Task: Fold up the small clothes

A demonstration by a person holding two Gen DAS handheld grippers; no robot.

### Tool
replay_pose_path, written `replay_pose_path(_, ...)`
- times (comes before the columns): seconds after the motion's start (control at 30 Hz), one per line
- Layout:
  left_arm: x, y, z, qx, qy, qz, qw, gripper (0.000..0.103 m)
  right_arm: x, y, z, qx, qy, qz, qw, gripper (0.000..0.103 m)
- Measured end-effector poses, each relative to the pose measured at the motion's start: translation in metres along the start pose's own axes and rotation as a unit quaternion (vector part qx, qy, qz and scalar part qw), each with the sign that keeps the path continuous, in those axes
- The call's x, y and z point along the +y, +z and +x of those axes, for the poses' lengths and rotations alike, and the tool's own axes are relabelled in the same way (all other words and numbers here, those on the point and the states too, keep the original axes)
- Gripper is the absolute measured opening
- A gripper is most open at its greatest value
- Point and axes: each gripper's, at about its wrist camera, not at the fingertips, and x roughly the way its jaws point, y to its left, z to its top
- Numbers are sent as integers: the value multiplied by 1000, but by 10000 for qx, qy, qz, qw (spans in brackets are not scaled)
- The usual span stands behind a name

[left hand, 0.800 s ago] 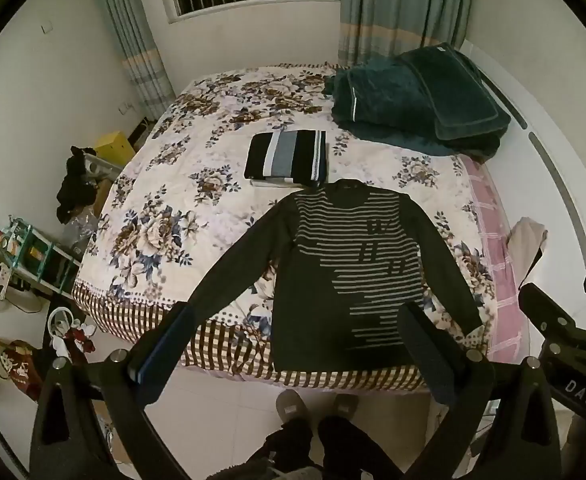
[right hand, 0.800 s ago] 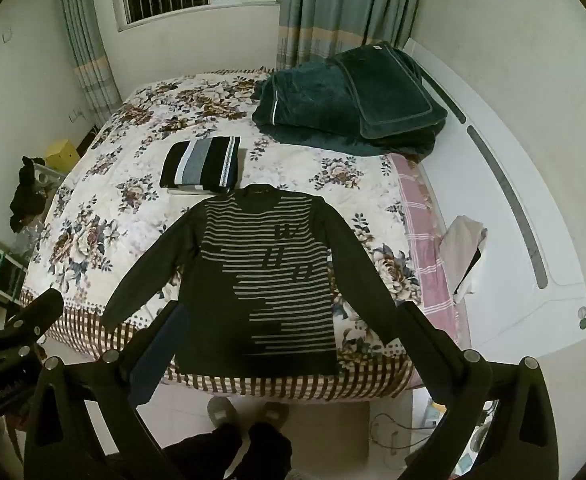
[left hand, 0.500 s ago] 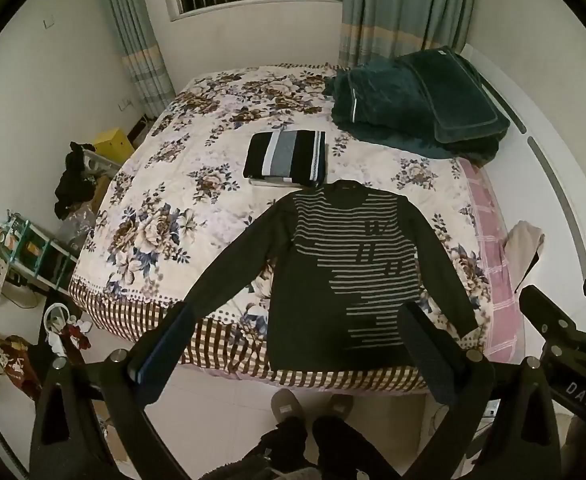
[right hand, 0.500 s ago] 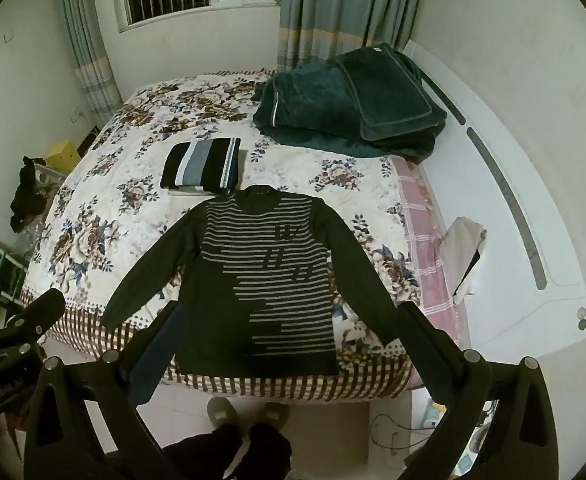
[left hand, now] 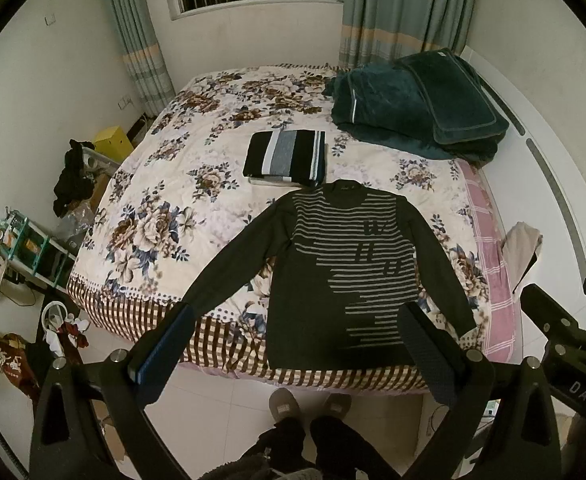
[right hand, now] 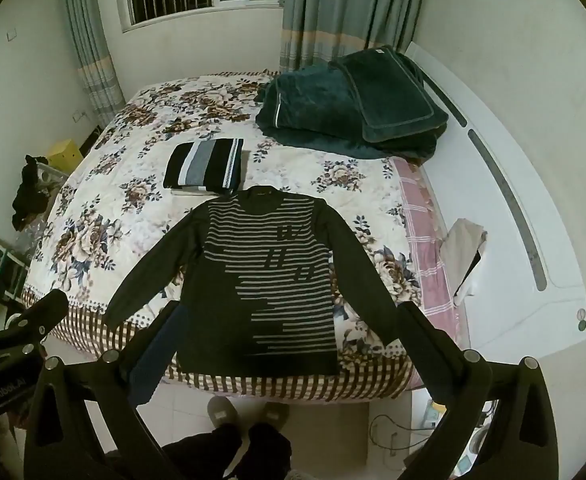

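Far left on the floor: a cluttered teal wire rack [left hand: 33, 248], a heap of black clothing [left hand: 71, 178] and a yellow box [left hand: 111, 142] by the wall. Bed with a cream floral quilt [left hand: 165, 184] fills the middle of the room.

Left hand-held gripper [left hand: 293, 344] hangs above the near bed edge, tilted down, jaws spread wide, nothing between them.

On the quilt, middle: a folded black, grey and white striped garment [left hand: 285, 156] lying flat. Just nearer than it, almost touching at the collar, the dark long-sleeved sweater with pale horizontal stripes [left hand: 345, 268] lies face up, both sleeves spread outward, hem at the near bed edge. Person's feet in grey slippers [left hand: 285, 400] on the tile floor just below the hem.

Right hand-held gripper [right hand: 289, 344] also over the near edge, jaws wide apart, holding nothing.

Far right on the bed: a folded dark green plush blanket [left hand: 413, 108]. Right edge: pink checked sheet [left hand: 489, 240], beige cloth [left hand: 521, 248] draped on the white bed frame.
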Motion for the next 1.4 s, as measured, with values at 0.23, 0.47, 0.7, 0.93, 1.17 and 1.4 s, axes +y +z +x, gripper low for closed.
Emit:
replay_pose_path(0.23,5,-1,-3,-32,-18,6,10000,103,3,5,-9,-13,19,11,10000,103)
replay_pose_path(0.47,4,0,-2,-45,-18,-11,10000,103,7,7,-13,-22,37,-6,10000,103)
replay_pose_path(0.7,3,3,-2,-42,-28,-5,10000,103,8,10,-15,-16,32,-11,10000,103)
replay_pose_path(0.93,2,6,-3,-55,-34,-10,10000,103,8,8,-15,-33,22,-8,10000,103)
replay_pose_path(1.17,-3,18,-2,-31,-46,-4,10000,103,6,12,-14,-37,28,7,10000,103)
replay_pose_path(1.4,-3,19,-2,-42,-55,2,10000,103,7,13,-15,-36,23,3,10000,103)
